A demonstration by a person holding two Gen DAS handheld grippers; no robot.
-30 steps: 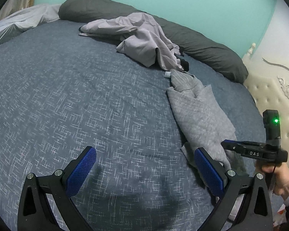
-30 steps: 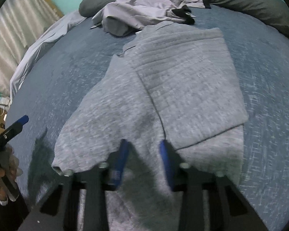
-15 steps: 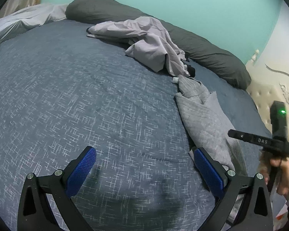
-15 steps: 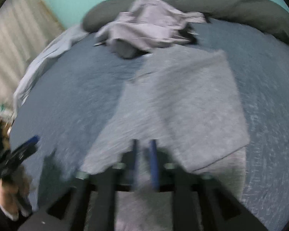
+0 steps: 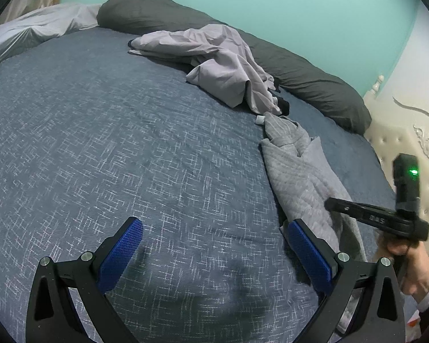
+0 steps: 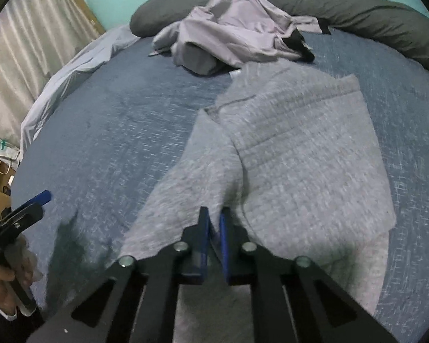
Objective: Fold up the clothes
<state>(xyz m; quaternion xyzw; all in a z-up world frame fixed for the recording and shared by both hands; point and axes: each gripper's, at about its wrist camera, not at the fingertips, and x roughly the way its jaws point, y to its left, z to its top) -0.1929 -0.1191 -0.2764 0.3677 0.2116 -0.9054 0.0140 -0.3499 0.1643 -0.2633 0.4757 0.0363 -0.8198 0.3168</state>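
Left wrist view: the left gripper (image 5: 213, 253) hangs with jaws wide apart over the bare blue bed cover (image 5: 105, 143); at the right edge a hand (image 5: 406, 260) grips the right gripper, whose side bears white lettering, possibly "DAS". Only here does a cream tufted headboard (image 5: 400, 143) show. Right wrist view: curtains (image 6: 28, 65) at left, the lilac garment (image 6: 237, 28) near the dark pillow (image 6: 371, 11), and the right gripper (image 6: 213, 225), just closed, pinching the grey sweater (image 6: 300, 154) near the bed's near edge.
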